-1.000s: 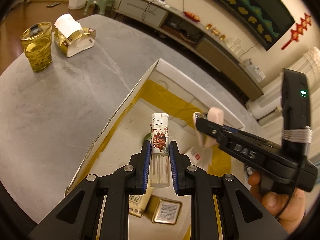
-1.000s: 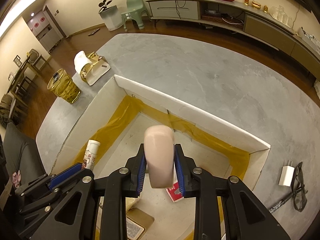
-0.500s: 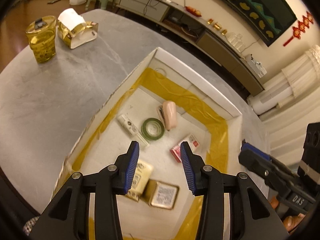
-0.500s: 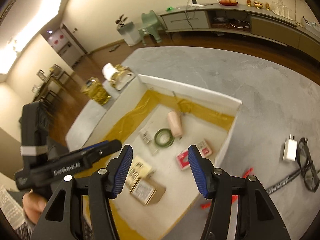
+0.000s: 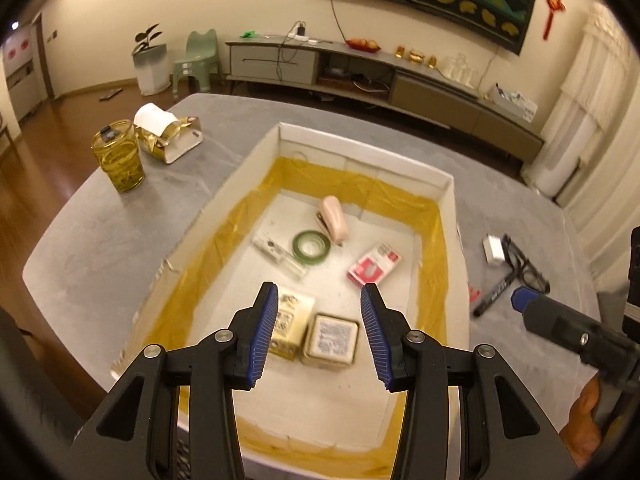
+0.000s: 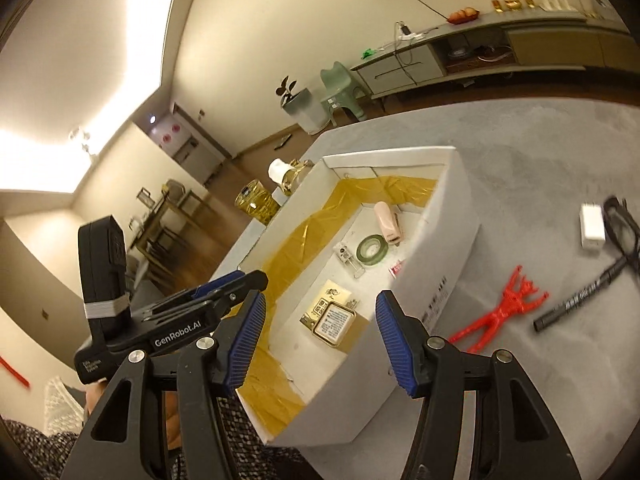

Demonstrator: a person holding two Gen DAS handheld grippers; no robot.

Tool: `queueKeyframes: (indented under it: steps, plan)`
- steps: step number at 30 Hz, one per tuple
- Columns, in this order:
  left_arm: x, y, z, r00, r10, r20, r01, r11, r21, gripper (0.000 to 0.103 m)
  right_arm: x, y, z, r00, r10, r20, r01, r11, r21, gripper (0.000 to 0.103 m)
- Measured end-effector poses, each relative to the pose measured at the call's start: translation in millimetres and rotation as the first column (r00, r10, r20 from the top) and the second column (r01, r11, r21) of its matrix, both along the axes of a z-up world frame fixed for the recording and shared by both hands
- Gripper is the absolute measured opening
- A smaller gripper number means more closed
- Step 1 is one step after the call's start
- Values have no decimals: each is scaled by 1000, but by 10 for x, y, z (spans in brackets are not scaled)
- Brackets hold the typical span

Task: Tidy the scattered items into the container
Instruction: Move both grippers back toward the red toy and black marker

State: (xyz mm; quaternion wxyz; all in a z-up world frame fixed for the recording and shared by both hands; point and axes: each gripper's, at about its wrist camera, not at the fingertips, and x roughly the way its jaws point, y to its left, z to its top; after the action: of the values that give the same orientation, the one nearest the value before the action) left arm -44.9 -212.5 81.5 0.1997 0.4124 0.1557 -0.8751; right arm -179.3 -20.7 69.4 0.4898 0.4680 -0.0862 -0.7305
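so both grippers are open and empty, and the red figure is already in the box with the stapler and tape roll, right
Not quite. Both the left gripper and right gripper are open and empty, but the red figure lies on the table outside the box, as the right wrist view shows. The stapler and tape roll are inside.

Left gripper [image 5: 318, 336] is hanging with jaws spread wide and empty; right gripper [image 6: 320, 342] is likewise gaping, holding nothing.
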Motion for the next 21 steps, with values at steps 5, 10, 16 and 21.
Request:
queueKeyframes:
  steps: [5, 10, 16, 21]
  plan:
    - [-1, 335, 33, 999, -39, 7, 39, 999, -29, 46, 56, 312, -57, 999, -23, 37, 25, 997, -69, 59]
    - [-47, 815, 133, 990, -141, -6, 140, 986, -93, 46, 0, 517, 44, 998, -62, 24, 64, 995, -82, 59]
    - [-207, 1356, 111, 960, -281, 17, 281, 953, -116, 46, -170, 820, 109, 989, -143, 30, 145, 985, -91, 59]
    - [-395, 1688, -49, 932, -358, 62, 362, 926, -107, 46, -336, 992, 36, 978, -197, 67, 202, 976, -82, 59]
